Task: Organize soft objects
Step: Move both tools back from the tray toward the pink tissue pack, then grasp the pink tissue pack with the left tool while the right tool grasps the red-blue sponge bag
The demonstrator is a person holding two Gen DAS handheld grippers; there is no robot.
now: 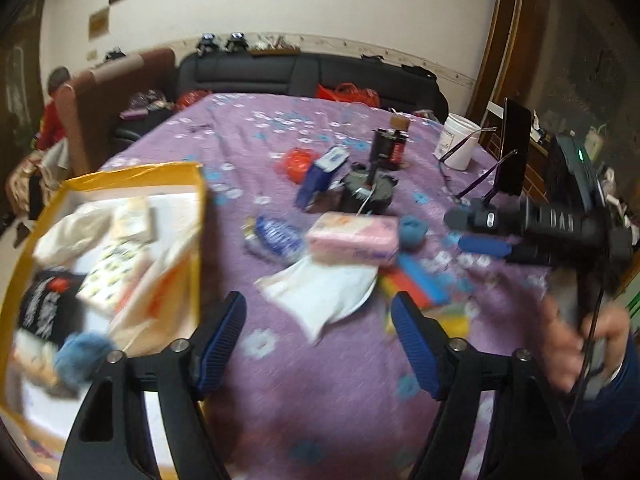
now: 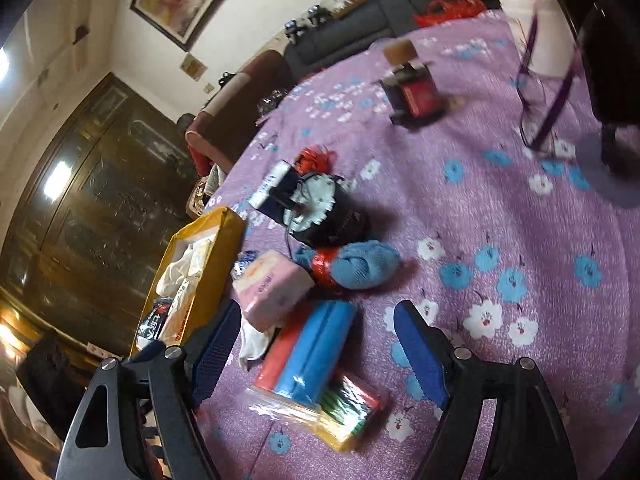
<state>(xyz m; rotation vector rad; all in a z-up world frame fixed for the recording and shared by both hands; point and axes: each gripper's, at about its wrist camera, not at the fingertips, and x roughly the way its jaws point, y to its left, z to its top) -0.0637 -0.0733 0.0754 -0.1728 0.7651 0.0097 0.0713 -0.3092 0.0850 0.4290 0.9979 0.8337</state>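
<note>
Now both jaws of the left hand-held gripper (image 1: 318,344) are spread wide, and nothing is held. The right hand-held gripper (image 2: 318,350) is spread and empty too. Just ahead, a pink tissue pack (image 1: 353,235) lies on the table (image 1: 320,420), beside the yellow box (image 1: 140,172). It looks soft, light and squashy, so it is best pinched gently across its middle.

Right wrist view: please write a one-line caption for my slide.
Open right gripper above a pack of rolled cloths, beside a pink tissue pack, on a purple floral tablecloth.
</note>
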